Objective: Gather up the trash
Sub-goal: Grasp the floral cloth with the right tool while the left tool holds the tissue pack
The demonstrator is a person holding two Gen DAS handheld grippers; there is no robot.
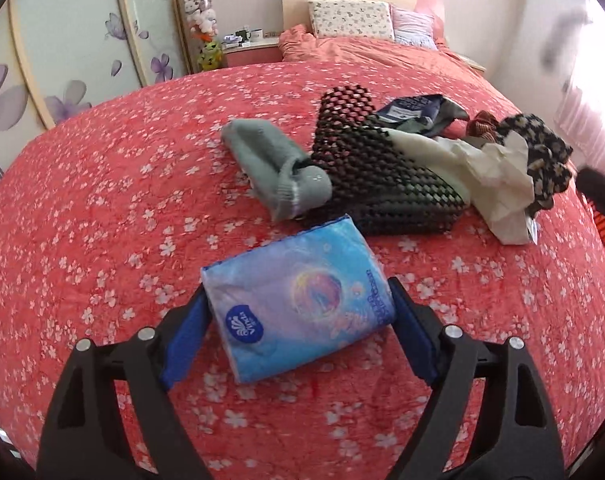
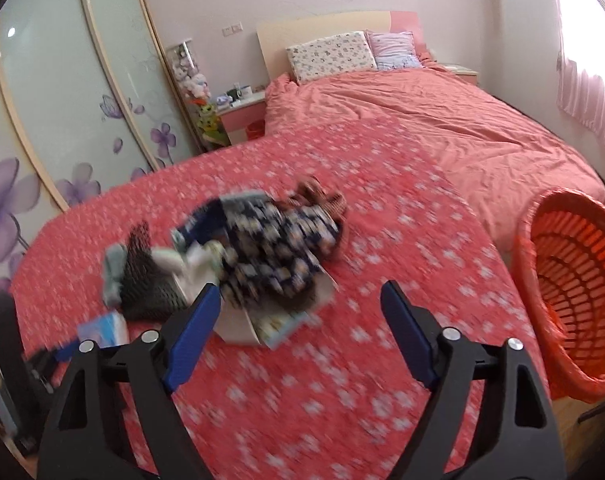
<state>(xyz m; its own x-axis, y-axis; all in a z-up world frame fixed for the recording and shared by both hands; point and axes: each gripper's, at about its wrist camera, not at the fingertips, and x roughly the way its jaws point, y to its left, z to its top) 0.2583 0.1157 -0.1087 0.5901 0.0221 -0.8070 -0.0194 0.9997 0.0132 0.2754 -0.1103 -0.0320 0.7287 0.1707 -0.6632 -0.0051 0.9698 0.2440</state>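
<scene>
A blue Vinda tissue pack (image 1: 298, 300) lies on the red flowered bedspread (image 1: 82, 220). My left gripper (image 1: 298, 308) is open, with one blue pad on each side of the pack. Beyond it lie a grey sock (image 1: 274, 168), a black mesh mat (image 1: 378, 168), crumpled cream paper (image 1: 498, 176), a dark blue wrapper (image 1: 414, 110) and a dark flowered cloth (image 1: 542, 148). My right gripper (image 2: 302, 312) is open and empty above the spread, near the same pile (image 2: 262, 248). An orange mesh basket (image 2: 574, 280) stands at the right.
The bed continues back to pillows (image 2: 330, 54) and a headboard (image 2: 334, 24). A wardrobe with purple flowers (image 2: 62, 112) is at the left. A pink nightstand (image 2: 242, 112) with soft toys stands beside it. A curtained window (image 2: 590, 72) is at the right.
</scene>
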